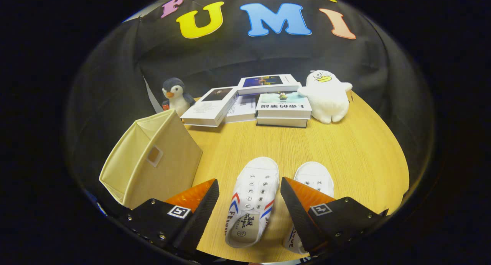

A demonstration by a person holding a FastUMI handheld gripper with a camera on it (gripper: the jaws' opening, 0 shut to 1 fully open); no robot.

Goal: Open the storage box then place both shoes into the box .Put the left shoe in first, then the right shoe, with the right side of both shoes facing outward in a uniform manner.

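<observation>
Jaws (249, 196) spread wide and gripping nothing, hovering over the left shoe (251, 201) lying between them on the desk (356, 153), the right shoe (314, 178) partly behind one jaw, the storage box (153, 161) just beside the other, apparently tipped on its side, not yet opened.

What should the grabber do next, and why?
Probably swing toward the storage box beside the shoes and open it. It looks closed, and it must be open before any shoe goes in. The gripper has its jaws wide open, hanging over one white shoe, gripping nothing; the other shoe lies partly behind a jaw.
</observation>
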